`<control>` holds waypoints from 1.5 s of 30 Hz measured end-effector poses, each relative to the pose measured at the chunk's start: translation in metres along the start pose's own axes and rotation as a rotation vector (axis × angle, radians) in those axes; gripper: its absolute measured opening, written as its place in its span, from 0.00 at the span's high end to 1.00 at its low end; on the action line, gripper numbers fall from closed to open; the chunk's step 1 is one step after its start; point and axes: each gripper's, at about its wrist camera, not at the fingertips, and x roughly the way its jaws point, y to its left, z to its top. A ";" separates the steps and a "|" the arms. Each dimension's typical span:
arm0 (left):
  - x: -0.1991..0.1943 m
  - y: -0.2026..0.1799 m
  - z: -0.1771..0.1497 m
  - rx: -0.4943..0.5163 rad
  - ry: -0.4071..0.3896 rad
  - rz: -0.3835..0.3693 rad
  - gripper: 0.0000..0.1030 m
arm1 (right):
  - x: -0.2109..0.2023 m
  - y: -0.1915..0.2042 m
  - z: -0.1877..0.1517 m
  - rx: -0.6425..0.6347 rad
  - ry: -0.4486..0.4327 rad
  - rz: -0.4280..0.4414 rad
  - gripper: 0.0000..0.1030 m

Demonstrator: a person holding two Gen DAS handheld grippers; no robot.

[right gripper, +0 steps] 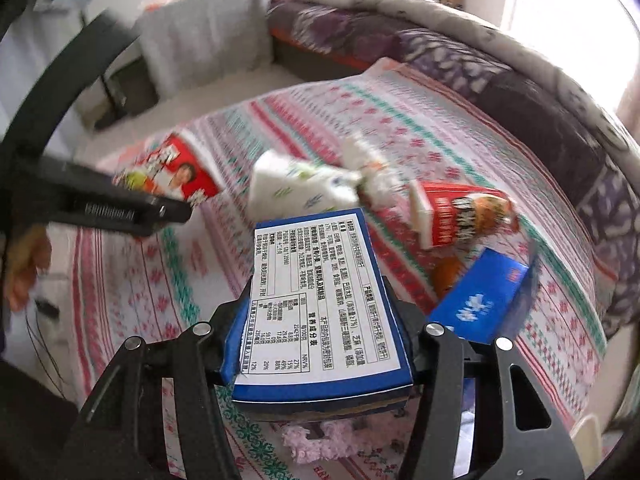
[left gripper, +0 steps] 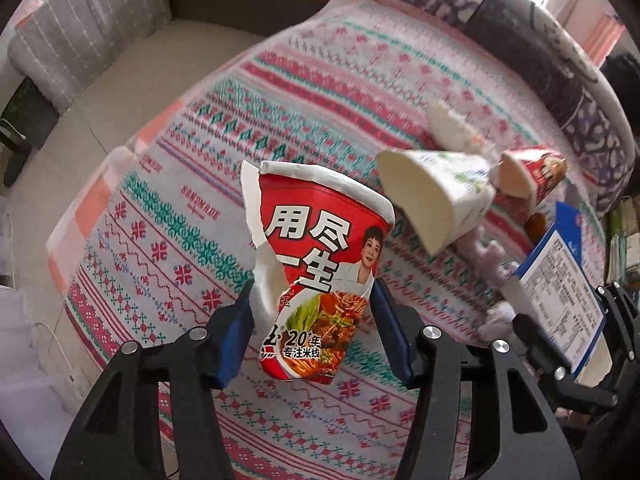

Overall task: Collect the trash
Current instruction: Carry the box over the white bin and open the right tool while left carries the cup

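A torn red instant-noodle cup (left gripper: 316,264) hangs above the patterned cloth (left gripper: 168,216), with my left gripper (left gripper: 312,332) shut on its lower half between the blue pads (left gripper: 236,336). My right gripper (right gripper: 320,344) is shut on a flat blue box (right gripper: 320,292) with a white printed label facing up. The right wrist view shows the left gripper's finger (right gripper: 120,204) at the left, with the red cup (right gripper: 172,172) in it. On the cloth lie a white paper cup (left gripper: 436,200) on its side, a second red cup (left gripper: 536,180) and a white scrap (left gripper: 452,128).
Another blue box (right gripper: 480,300), a small orange thing (right gripper: 444,276) and a crumpled pink tissue (right gripper: 316,440) lie on the cloth near my right gripper. A grey striped cushion (left gripper: 80,40) and a purple-patterned blanket (right gripper: 520,92) border the cloth. A hand (right gripper: 24,272) shows at the left edge.
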 end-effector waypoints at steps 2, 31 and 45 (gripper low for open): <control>-0.008 -0.003 -0.003 -0.002 -0.025 -0.008 0.45 | -0.006 -0.007 0.004 0.048 -0.022 -0.012 0.47; -0.086 -0.155 -0.037 0.083 -0.431 -0.109 0.45 | -0.113 -0.137 -0.076 0.651 -0.265 -0.415 0.44; -0.085 -0.241 -0.061 0.200 -0.433 -0.191 0.45 | -0.151 -0.199 -0.141 0.817 -0.248 -0.535 0.43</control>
